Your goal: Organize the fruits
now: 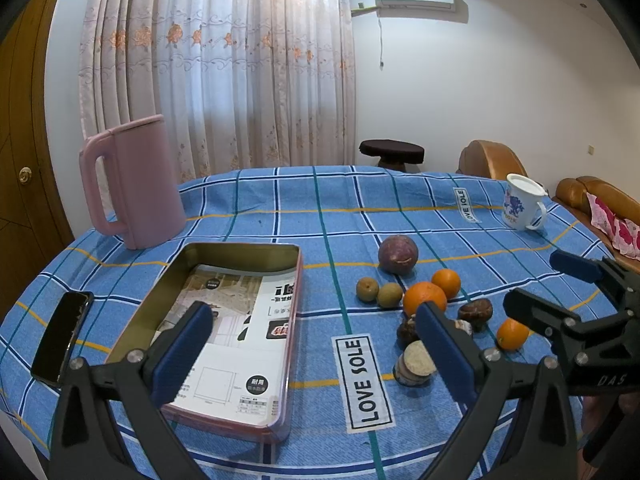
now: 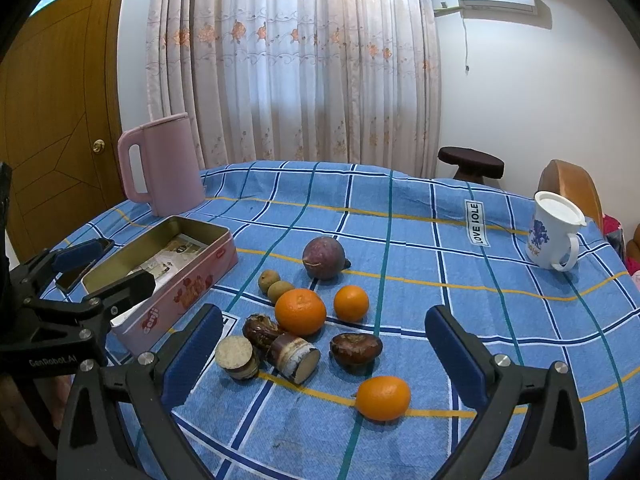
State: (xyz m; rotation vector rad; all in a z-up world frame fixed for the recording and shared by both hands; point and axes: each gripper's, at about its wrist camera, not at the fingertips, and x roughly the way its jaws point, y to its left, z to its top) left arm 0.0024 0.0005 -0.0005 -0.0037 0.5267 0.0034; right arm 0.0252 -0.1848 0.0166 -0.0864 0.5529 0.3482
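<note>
A loose group of fruits lies on the blue checked tablecloth: a purple round fruit (image 2: 323,257), two small brown fruits (image 2: 276,286), a large orange (image 2: 300,312), a smaller orange (image 2: 351,303), a small orange (image 2: 383,397), dark brown chestnut-like pieces (image 2: 355,349) and cut cane pieces (image 2: 292,356). An open pink tin box (image 1: 224,332) with a leaflet inside lies left of them. My left gripper (image 1: 316,356) is open over the box's right edge. My right gripper (image 2: 324,360) is open above the near fruits.
A pink jug (image 1: 136,184) stands at the back left. A black phone (image 1: 62,338) lies left of the box. A white mug (image 2: 554,232) stands at the back right. A stool (image 2: 470,166) and sofa stand beyond the table.
</note>
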